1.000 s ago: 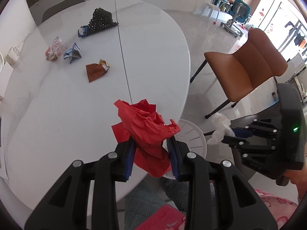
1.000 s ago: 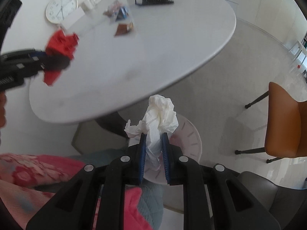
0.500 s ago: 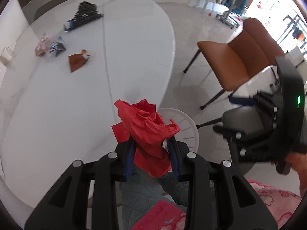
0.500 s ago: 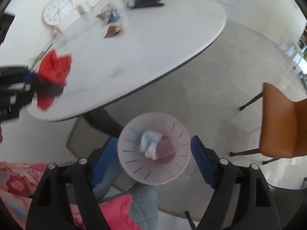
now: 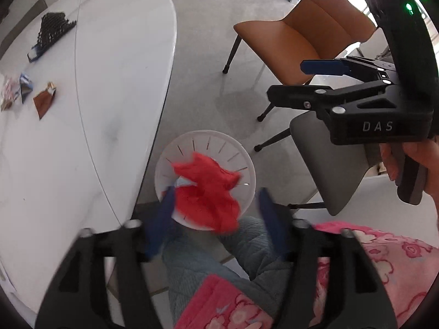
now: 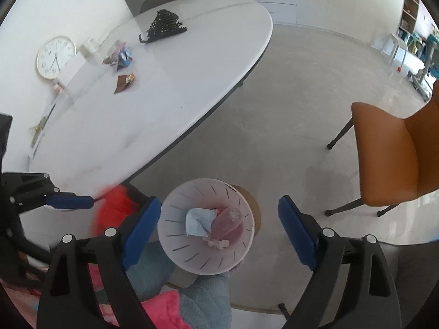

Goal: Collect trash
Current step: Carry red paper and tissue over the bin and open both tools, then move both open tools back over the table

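Observation:
A white slotted bin [image 5: 244, 161] [image 6: 181, 249] stands on the floor by the table edge. My left gripper [image 5: 215, 208] is open above it, and a crumpled red paper [image 5: 208, 189] blurs in free fall between its fingers over the bin; it shows as a red blur in the right wrist view [image 6: 114, 211]. My right gripper [image 6: 219, 230] is open and empty above the bin, which holds a blue paper [image 6: 197, 222] and pinkish scraps. It also shows in the left wrist view [image 5: 290, 79].
On the white oval table [image 5: 109, 82] lie a brown wrapper [image 5: 44, 100], blue and pink wrappers [image 5: 16, 90] and a black mesh piece [image 5: 52, 30]. An orange chair [image 5: 296, 38] and a grey chair [image 5: 334, 161] stand nearby. A clock [image 6: 56, 57] leans at the table's far side.
My left gripper opened and let go of the red paper over the bin. My right gripper let go of the white tissue a moment before and stays open.

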Demonstrator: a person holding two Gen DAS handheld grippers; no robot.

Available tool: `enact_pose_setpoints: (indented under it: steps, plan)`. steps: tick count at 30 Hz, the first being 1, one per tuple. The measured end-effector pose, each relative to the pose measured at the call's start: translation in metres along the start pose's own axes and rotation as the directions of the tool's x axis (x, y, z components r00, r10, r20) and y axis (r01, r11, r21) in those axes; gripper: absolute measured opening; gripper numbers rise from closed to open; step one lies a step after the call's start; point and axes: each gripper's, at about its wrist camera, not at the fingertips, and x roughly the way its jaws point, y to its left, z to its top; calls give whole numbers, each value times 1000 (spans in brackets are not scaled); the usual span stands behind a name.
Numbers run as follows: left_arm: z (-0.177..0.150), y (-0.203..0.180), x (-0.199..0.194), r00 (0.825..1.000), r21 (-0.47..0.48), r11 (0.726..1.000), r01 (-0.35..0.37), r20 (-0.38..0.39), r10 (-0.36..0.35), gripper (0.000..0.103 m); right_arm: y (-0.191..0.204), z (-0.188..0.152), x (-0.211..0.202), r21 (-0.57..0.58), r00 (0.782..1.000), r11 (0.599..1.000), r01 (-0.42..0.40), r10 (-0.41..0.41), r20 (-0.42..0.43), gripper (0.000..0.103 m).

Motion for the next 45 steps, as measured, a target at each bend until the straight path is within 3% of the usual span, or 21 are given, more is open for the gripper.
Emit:
enact_pose_setpoints:
  steps: [2,7,15,20,22,32,35,45]
  plan:
    - [1,-2,-4,1000,11,1000,0,18,0,78,0,0,1,-2,1000,1000,2,-2,-2,87]
    - [5,9,-15,999,-14,1000,-15,52,16,90,4,2,1,-7,1000,1000,-7,7,6,87]
    - [8,39,-33,995,-110,993,-41,82,50,90,16,18,3,-21,1000,1000,-18,19,18,87]
    - [8,89,-53,986,-198,974,-106,105,129,92,38,38,8,-50,999,998,-30,31,25,88]
    - [7,114,-61,981,-253,960,-123,115,156,94,49,47,10,-67,999,997,-32,34,31,93]
    - [14,234,-88,950,-439,877,-197,138,282,95,119,113,32,-142,997,989,-35,43,56,99]
    - [23,262,-88,950,-473,862,-185,137,279,95,142,137,45,-149,997,988,-33,43,66,101]
    - [74,331,-59,951,-457,870,-187,138,277,95,196,190,92,-148,997,988,-47,55,51,101]
